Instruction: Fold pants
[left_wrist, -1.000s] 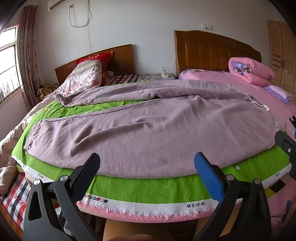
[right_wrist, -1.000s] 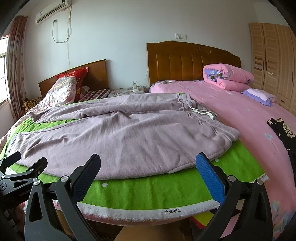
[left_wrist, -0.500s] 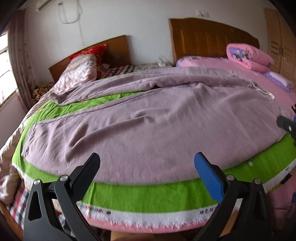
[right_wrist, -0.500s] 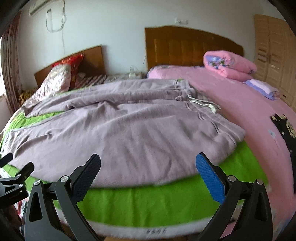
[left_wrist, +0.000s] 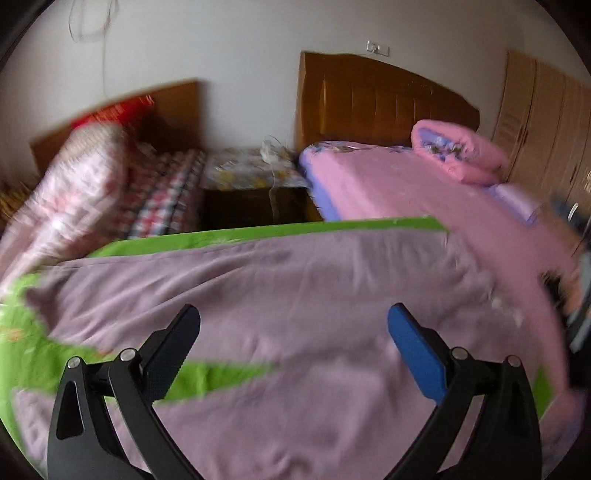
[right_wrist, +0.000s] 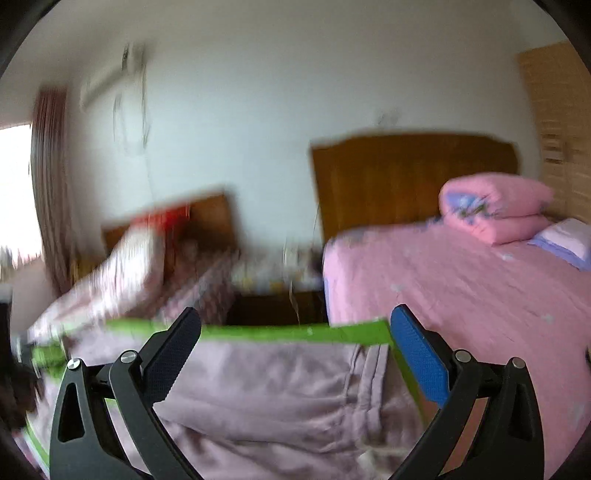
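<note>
Mauve pants (left_wrist: 314, 295) spread flat, softly creased, across a green cloth (left_wrist: 207, 376); left gripper (left_wrist: 293, 347) and right gripper (right_wrist: 295, 350) both gape empty above them.

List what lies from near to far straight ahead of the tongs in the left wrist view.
Left tongs, open → mauve pants → far strip of the green cloth → dark nightstand → white wall.
</note>
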